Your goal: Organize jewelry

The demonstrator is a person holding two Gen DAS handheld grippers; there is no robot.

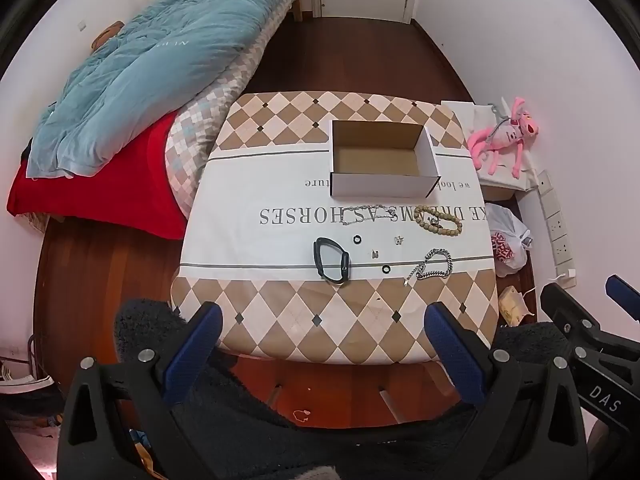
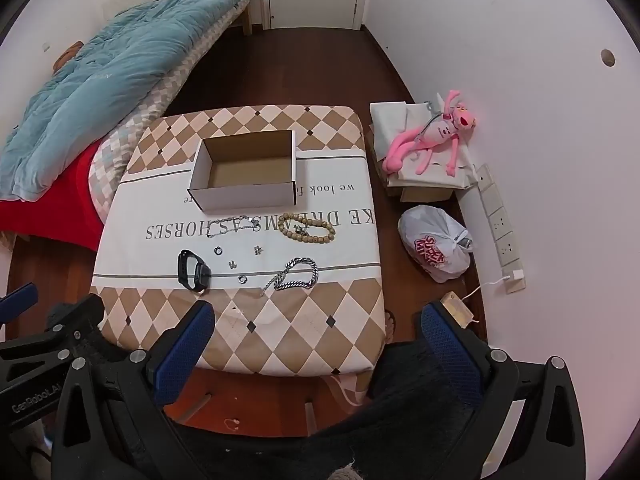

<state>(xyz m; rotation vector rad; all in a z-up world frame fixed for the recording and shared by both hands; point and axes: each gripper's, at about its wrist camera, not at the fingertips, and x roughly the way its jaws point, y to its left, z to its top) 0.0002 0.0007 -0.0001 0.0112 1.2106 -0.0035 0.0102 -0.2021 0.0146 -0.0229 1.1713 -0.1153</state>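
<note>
An open white cardboard box [image 1: 382, 186] [image 2: 244, 198] stands empty at the middle back of the cloth-covered table [image 1: 280, 320] [image 2: 288, 336]. In front of it lie a thin silver necklace [image 1: 366, 215] [image 2: 230, 225], a wooden bead bracelet [image 1: 438, 221] [image 2: 307, 229], a black smart band [image 1: 332, 259] [image 2: 194, 271], a heavy silver chain bracelet [image 1: 432, 266] [image 2: 296, 274], two small rings [image 1: 356, 239] [image 1: 386, 269] and small earrings [image 1: 398, 240] [image 2: 257, 249]. My left gripper [image 1: 322, 328] and my right gripper [image 2: 316, 324] are both open and empty, held back over the table's near edge.
A bed with a teal duvet [image 1: 152, 68] and a red sheet [image 1: 104, 196] stands left of the table. A pink plush toy [image 2: 432, 140], a white plastic bag [image 2: 436, 244] and a wall power strip [image 2: 500, 224] are at the right. Dark wood floor surrounds the table.
</note>
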